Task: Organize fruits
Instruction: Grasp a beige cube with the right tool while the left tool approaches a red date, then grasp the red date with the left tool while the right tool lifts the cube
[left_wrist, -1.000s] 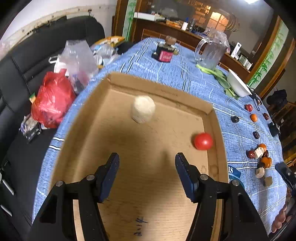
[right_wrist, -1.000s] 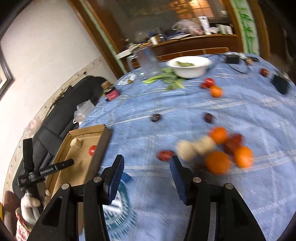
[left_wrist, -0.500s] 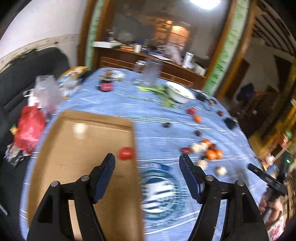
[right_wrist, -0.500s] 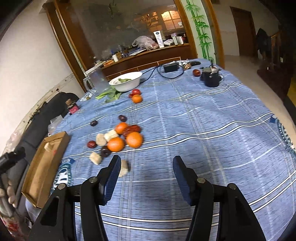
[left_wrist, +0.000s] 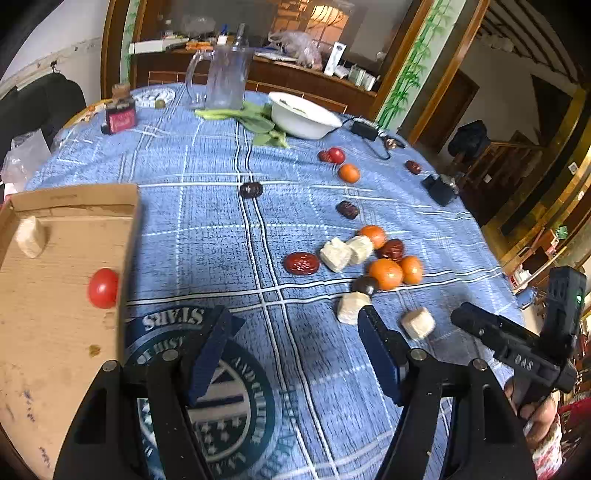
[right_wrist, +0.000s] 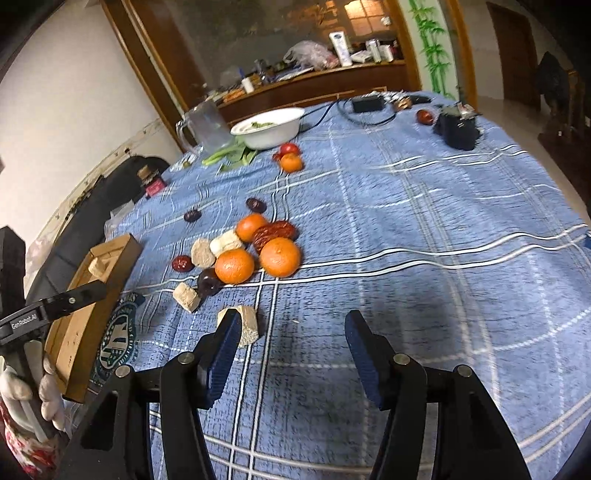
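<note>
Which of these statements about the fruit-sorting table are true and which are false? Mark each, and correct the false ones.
1. The cardboard tray holds a red tomato. True.
2. The left claw grips an orange. False: its jaws are open and hold nothing.
3. The white bowl stands beside the clear jug. True.
4. The right claw is shut on a pale cube. False: it is open, and the pale cube lies on the cloth by its left finger.

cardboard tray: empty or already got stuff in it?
Not empty. The cardboard tray holds a red tomato against its right wall and one pale beige chunk near the far corner. The other fruits lie on the tablecloth.
</note>
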